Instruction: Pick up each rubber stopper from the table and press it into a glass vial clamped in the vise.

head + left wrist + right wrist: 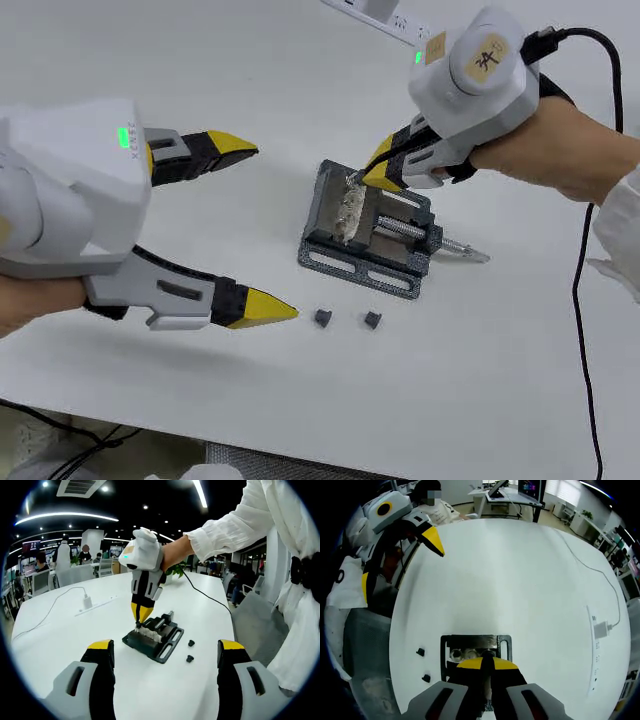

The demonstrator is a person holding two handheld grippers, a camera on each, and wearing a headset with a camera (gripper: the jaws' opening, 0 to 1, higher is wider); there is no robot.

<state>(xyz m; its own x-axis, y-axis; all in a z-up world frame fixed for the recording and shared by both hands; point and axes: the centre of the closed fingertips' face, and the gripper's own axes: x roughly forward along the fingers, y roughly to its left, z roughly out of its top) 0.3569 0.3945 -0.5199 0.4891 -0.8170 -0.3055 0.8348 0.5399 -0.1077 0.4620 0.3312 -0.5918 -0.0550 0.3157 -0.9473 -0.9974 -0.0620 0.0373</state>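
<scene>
A dark vise (pixel 365 262) stands mid-table with clear glass vials (pixel 348 210) clamped in a row between its jaws. Two dark rubber stoppers (pixel 323 317) (pixel 372 320) lie on the table just in front of it. My right gripper (pixel 372 178) is shut, its yellow tips pressed down on the far end of the vial row; whether a stopper sits under them is hidden. In the right gripper view the shut tips (pixel 485 664) cover the vise (pixel 470 641), with the stoppers (pixel 420 651) off to the left. My left gripper (pixel 255 228) hangs open left of the vise, holding nothing.
A white power strip (pixel 390 15) with its cable lies at the table's far edge. A black cable (pixel 580 280) runs down from the right gripper along the right side. The near table edge (pixel 300 455) is close below the stoppers.
</scene>
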